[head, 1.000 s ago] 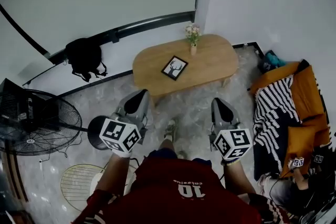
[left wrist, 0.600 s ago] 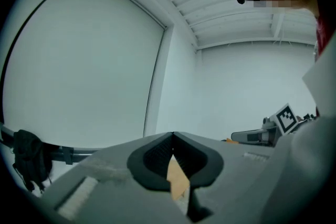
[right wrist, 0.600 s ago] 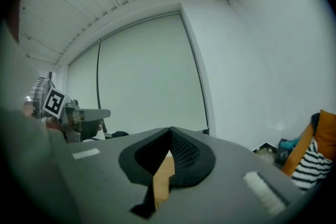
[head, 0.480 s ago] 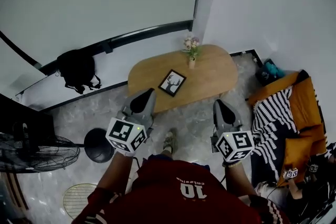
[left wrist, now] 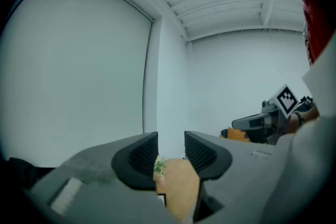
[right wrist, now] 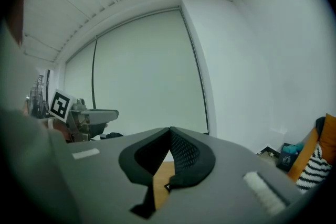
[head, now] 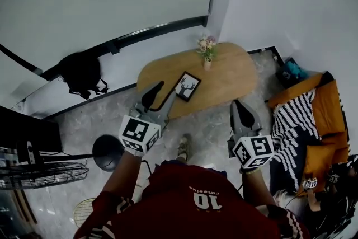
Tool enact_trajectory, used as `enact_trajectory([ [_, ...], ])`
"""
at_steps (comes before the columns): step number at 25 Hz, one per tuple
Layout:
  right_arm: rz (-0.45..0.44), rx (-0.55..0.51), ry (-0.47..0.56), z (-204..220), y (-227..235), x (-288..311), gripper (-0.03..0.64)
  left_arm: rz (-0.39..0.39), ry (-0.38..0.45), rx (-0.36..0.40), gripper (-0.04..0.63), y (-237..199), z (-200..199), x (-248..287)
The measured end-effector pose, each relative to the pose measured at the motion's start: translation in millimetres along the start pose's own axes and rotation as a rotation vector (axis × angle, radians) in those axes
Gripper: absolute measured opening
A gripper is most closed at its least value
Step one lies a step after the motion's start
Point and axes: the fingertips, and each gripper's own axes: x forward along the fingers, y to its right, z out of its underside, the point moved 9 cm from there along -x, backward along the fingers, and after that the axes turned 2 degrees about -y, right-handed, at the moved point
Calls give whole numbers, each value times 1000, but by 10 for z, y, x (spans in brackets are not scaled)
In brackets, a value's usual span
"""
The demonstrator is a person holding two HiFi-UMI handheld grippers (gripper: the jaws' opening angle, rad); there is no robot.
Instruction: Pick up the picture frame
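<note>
The picture frame (head: 187,85), black-rimmed with a deer print, lies flat on the oval wooden table (head: 229,78). My left gripper (head: 163,92) hovers over the table's near left edge, just short of the frame. Its jaws are opening and hold nothing. In the left gripper view (left wrist: 170,150) the table (left wrist: 181,186) and a corner of the frame (left wrist: 161,200) show through the gap. My right gripper (head: 237,104) is shut and empty, over the floor in front of the table. The right gripper view (right wrist: 169,131) shows its pads pressed together.
A small vase of flowers (head: 206,48) stands on the table behind the frame. A black bag (head: 81,73) leans on the wall at left. A fan (head: 39,172) and its round base (head: 108,151) sit lower left. Orange and striped bedding (head: 310,115) lies at right.
Both grippers have moved forward toward the table. The left gripper's jaws, shut before, now stand apart near the frame. The right gripper stays shut.
</note>
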Motion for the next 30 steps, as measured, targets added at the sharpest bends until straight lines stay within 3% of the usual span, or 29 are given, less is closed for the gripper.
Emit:
enact_trajectory([
  [6, 25, 10, -30, 58, 121, 240, -12, 14, -85, 28, 153, -275, 356, 434],
  [10, 47, -12, -23, 175, 228, 427, -11, 62, -153, 21, 153, -466, 725, 770],
  [15, 55, -73, -4, 441, 361, 584, -6, 98, -248, 14, 153, -627, 1322, 1131],
  [21, 99, -30, -57, 799, 501, 855, -3, 146, -368, -5, 153, -902, 2065, 1598],
  [30, 155, -16, -101, 1153, 565, 1205, -3, 186, -431, -3, 153, -1210, 3062, 2191],
])
